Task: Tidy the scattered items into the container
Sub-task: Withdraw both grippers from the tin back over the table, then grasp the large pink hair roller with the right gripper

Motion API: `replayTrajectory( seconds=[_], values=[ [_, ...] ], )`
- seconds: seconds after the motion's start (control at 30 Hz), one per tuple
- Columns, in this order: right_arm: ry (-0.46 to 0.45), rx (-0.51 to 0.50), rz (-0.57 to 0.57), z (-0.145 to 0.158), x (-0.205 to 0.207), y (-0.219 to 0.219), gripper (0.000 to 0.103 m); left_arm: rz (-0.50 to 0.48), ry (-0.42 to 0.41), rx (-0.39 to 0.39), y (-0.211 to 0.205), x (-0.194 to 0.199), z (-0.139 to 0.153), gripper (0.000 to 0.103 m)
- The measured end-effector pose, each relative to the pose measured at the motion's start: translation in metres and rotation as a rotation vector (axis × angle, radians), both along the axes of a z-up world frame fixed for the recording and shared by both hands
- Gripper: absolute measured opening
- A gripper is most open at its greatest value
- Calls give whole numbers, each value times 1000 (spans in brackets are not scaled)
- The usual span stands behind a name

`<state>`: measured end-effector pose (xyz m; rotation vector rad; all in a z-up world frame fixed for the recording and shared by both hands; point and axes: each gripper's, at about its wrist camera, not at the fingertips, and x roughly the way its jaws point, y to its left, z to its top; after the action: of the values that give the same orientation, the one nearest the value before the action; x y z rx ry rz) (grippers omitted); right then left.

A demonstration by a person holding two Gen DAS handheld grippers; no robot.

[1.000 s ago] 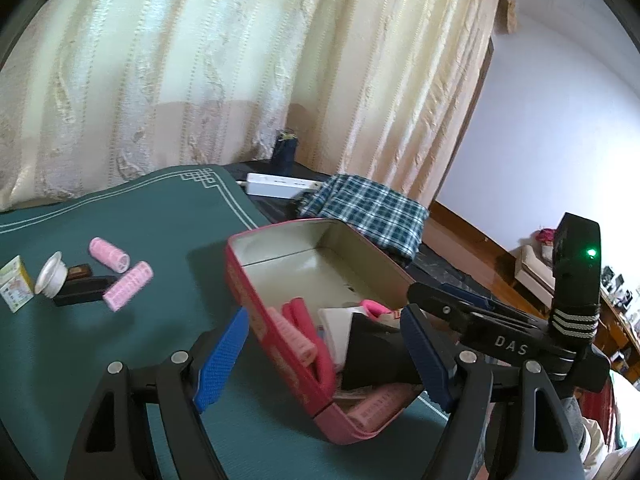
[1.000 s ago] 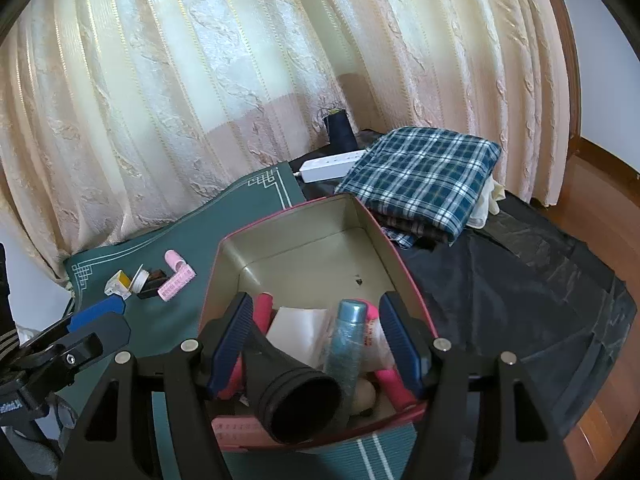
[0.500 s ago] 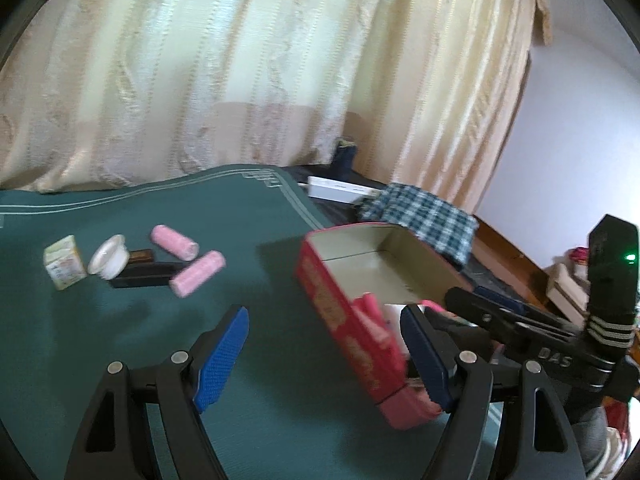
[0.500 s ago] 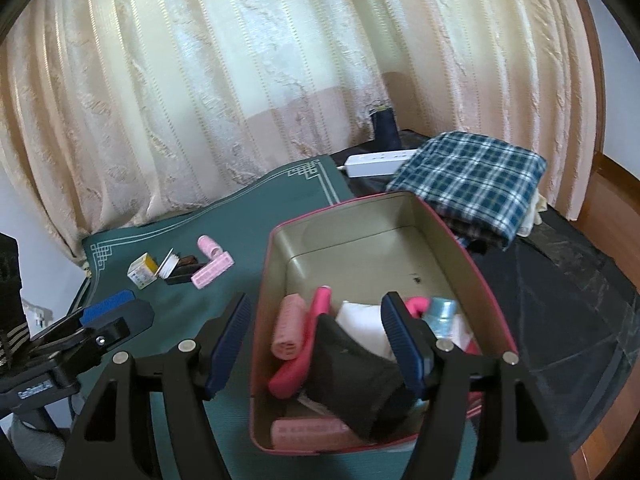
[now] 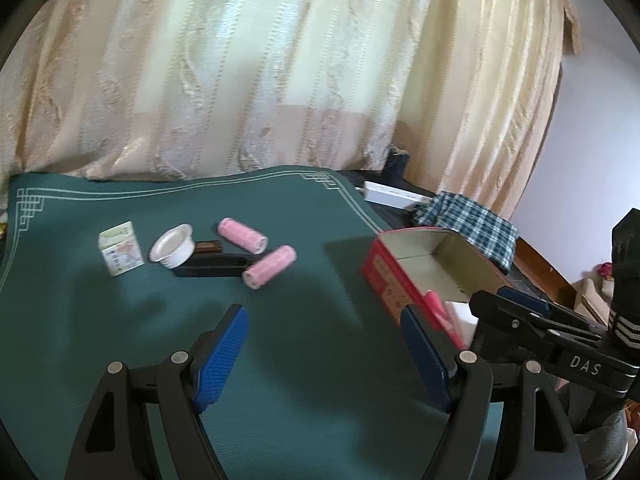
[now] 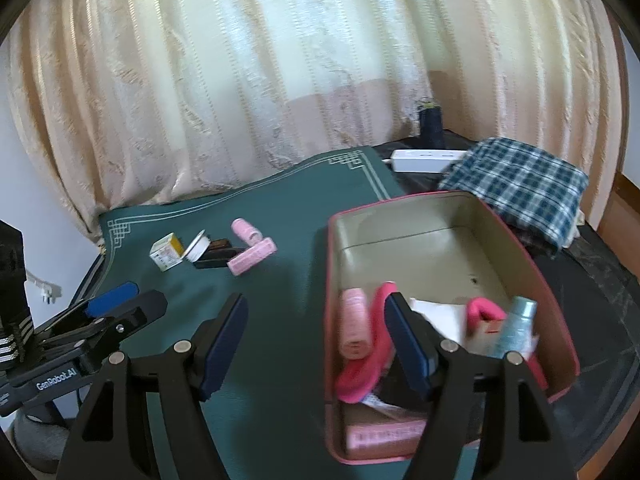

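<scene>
Green matting [image 5: 120, 360] covers the table under both my tools; on it, well apart from the red tin [image 6: 516, 240], lie two pink rollers [image 5: 269, 266], a white tub [image 5: 173, 245], a small carton [image 5: 120, 248] and a flat black piece [image 5: 216, 267], all huddled together and touching or nearly so. My left gripper [image 5: 322, 354] stands wide with nothing between its blue pads, only bare mat; my right gripper [image 6: 316, 346] is opening, also empty, its right finger crossing in front of the tin's near corner. Inside the tin I see a pink roller [image 6: 354, 328], a hot-pink curved thing [image 6: 364, 372], white paper and a pale blue bottle [image 6: 516, 328]; what lies beneath them is hidden by my own finger. Beyond the tin sit a checked cloth [image 6: 520, 184], a white power strip [image 6: 424, 159] and a dark spool [image 6: 430, 124] against the cream curtain [image 6: 280, 60]. Carton print is too blurred to read; the left view cuts the tin's near end behind the other tool.
</scene>
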<state>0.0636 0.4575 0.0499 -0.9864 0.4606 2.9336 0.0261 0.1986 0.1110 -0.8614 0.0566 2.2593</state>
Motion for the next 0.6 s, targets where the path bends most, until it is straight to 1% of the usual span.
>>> replayTrajectory(
  seconds=[0.23, 0.4, 0.5, 0.6],
  values=[
    [-5, 18, 63, 1, -20, -33, 75, 81, -18, -3, -38, -19, -8, 80],
    [-14, 38, 132, -1, -43, -63, 80, 129, -26, -6, -65, -33, -12, 80],
    [-39, 28, 166, -7, -63, -78, 80, 154, -34, -2, -79, -39, -15, 80],
    [-71, 14, 174, -17, -84, -88, 80, 180, -43, -2, -94, -48, -20, 80]
  ],
)
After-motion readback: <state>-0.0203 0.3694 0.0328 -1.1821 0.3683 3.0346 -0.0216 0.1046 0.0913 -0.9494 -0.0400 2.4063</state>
